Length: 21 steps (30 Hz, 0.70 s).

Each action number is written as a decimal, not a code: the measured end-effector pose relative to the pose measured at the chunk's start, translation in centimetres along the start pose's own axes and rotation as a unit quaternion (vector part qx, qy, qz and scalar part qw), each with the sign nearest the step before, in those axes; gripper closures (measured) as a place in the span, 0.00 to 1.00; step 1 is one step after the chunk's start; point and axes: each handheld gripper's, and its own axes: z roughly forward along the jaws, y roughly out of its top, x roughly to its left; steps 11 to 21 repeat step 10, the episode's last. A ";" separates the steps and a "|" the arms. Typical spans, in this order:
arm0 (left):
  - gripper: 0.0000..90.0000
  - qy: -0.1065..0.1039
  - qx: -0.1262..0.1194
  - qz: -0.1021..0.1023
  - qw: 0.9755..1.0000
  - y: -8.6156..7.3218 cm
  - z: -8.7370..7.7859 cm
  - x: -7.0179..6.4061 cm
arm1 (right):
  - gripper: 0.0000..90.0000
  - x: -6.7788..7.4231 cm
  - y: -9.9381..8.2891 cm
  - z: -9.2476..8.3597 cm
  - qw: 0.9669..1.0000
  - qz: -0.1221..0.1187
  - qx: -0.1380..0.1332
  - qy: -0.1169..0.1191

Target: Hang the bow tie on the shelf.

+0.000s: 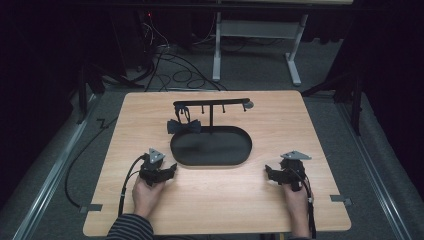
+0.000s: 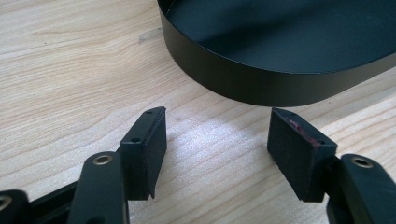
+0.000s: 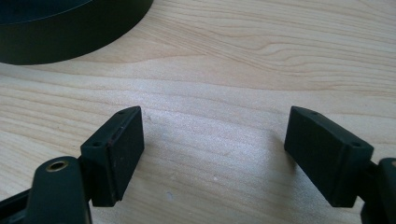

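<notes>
A striped sleeve comes in at the bottom edge of the high view, and the hand beyond it grips the left hand-held gripper, which rests on the wooden tabletop just off the left end of the black oval tray. In the left gripper view its jaws stand wide apart with bare wood between them, and the tray's dark wall curves close ahead of the tips without touching them.

The right hand-held gripper lies on the tabletop near the tray's right end, held by the other hand. In the right gripper view its jaws are also spread wide over bare wood, and the tray's wall shows at the upper left, a little farther off.

A thin black post rises from the back of the tray and carries a crossbar with small hooks. A black bow tie hangs from the crossbar's left part, its lower edge at the tray's back left rim.
</notes>
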 end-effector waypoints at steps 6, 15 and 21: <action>0.42 0.003 0.000 -0.002 1.000 0.0 0.0 0.0 | 0.23 0.0 0.0 0.0 1.000 0.000 0.000 0.001; 0.42 0.004 0.001 -0.003 1.000 0.0 0.0 -0.1 | 0.23 0.0 0.0 0.0 1.000 0.000 0.000 0.001; 0.42 0.004 0.001 -0.003 1.000 0.0 0.0 -0.1 | 0.23 0.0 0.0 0.0 1.000 0.000 0.000 0.001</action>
